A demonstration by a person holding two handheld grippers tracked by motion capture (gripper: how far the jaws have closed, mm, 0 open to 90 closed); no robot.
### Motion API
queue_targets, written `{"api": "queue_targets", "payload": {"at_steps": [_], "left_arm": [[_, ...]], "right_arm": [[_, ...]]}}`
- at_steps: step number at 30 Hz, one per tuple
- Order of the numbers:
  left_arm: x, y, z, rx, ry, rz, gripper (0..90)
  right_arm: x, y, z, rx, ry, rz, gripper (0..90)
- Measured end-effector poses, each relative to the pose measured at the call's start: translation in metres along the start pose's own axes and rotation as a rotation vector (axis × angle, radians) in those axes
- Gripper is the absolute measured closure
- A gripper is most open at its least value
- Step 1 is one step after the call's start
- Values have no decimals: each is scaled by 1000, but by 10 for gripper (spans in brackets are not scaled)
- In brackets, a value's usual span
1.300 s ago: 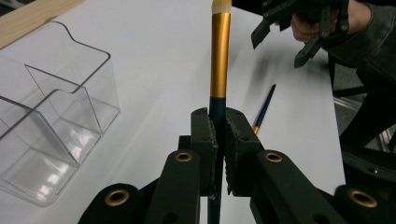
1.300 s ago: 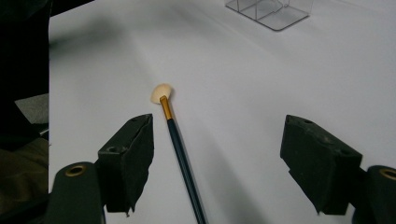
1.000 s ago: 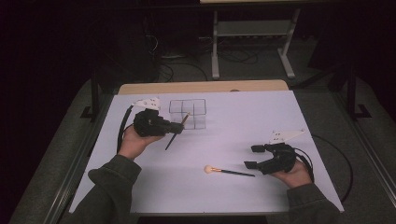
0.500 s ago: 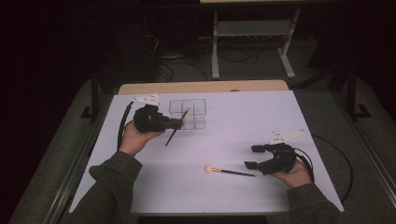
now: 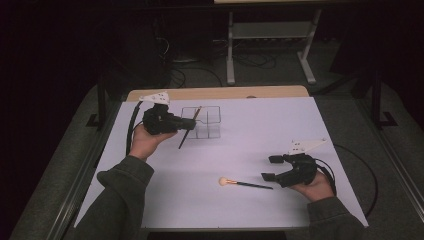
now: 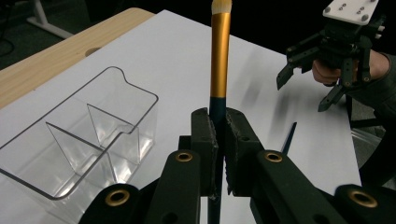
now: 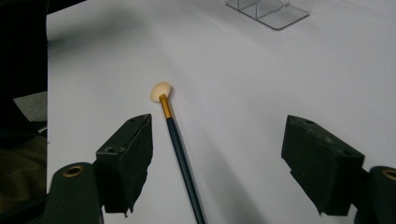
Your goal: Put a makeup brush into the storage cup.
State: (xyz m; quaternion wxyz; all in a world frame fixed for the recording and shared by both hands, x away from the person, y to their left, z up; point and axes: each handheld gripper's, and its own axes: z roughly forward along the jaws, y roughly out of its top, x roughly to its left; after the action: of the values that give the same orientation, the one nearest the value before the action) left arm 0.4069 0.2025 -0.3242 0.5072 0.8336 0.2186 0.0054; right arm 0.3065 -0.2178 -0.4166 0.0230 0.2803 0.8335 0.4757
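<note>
Held brush: a gold-ferruled makeup brush (image 6: 219, 56) clamped by its dark handle in the left gripper (image 5: 186, 123), bristle end away from the hand, raised off the table
Its axis: in the high view it slants, upper end over the near-left cell of the clear organiser (image 5: 212, 122), lower end hanging toward the white table sheet (image 5: 260, 130)
Coming move, as I judge it: tip the brush upright and lower it into a cell; the organiser lies just beyond and beside the left jaws
Second brush: a fan brush (image 7: 175, 135) flat on the sheet, pale head pointing away from the right gripper (image 7: 217, 161), handle running back between its jaws
Right gripper: jaws wide apart, astride that handle, not touching it
Nearer hand: right for the fan brush, left for the organiser
Organiser contents: all cells look empty
</note>
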Motion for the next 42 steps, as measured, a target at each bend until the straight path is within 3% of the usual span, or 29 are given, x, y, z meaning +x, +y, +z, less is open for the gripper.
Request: {"api": "queue_targets", "payload": {"at_steps": [42], "left_arm": [[42, 47, 21, -35, 50, 3, 834]], "right_arm": [[-1, 0, 3, 9, 24, 1, 239]]}}
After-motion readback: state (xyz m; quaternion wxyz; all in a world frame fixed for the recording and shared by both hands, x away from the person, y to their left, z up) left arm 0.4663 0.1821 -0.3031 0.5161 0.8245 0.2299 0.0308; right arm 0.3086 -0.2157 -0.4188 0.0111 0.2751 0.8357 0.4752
